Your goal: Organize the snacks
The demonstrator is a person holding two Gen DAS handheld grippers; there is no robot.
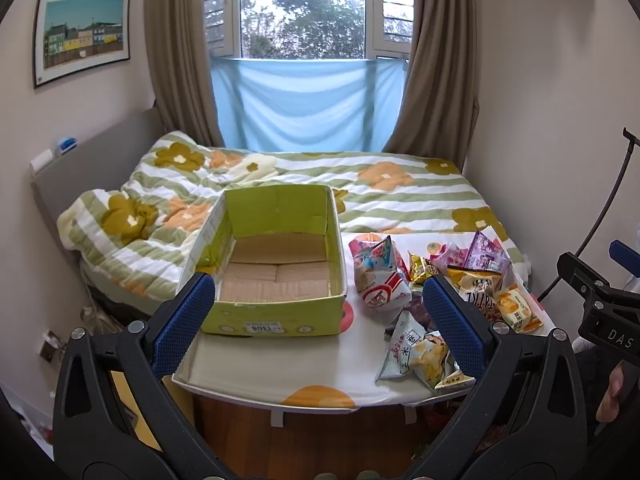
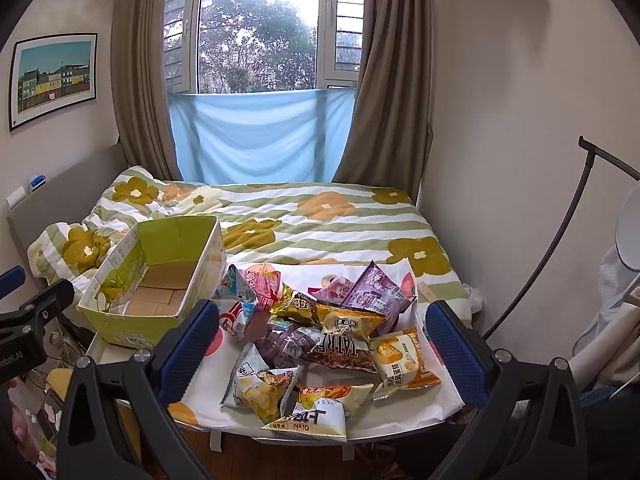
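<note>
- Left wrist view: the left gripper (image 1: 318, 320) is held above the near edge of a small table (image 1: 256, 376), its blue-padded jaws spread wide with nothing between them.
- An open green cardboard box (image 1: 276, 316) is seen on the left part of the table, upright, with only its bare cardboard floor showing inside.
- A pile of snack packets (image 1: 424, 292) is spread on the table just right of the box, none of them inside it.
- Right wrist view: the right gripper (image 2: 318, 340) is likewise held wide open and grips nothing; it is raised in front of the packets.
- Within the pile, a purple packet (image 2: 376, 288) is seen at the far side, a brown "TATRE" bag (image 2: 340, 354) in the middle, a yellow cake packet (image 2: 404, 360) to its right, and a white "Oishi" bag (image 2: 316, 420) at the near table edge.
- A bed with a flowered quilt (image 2: 320, 224) is seen behind the table, under a curtained window (image 2: 256, 40).
</note>
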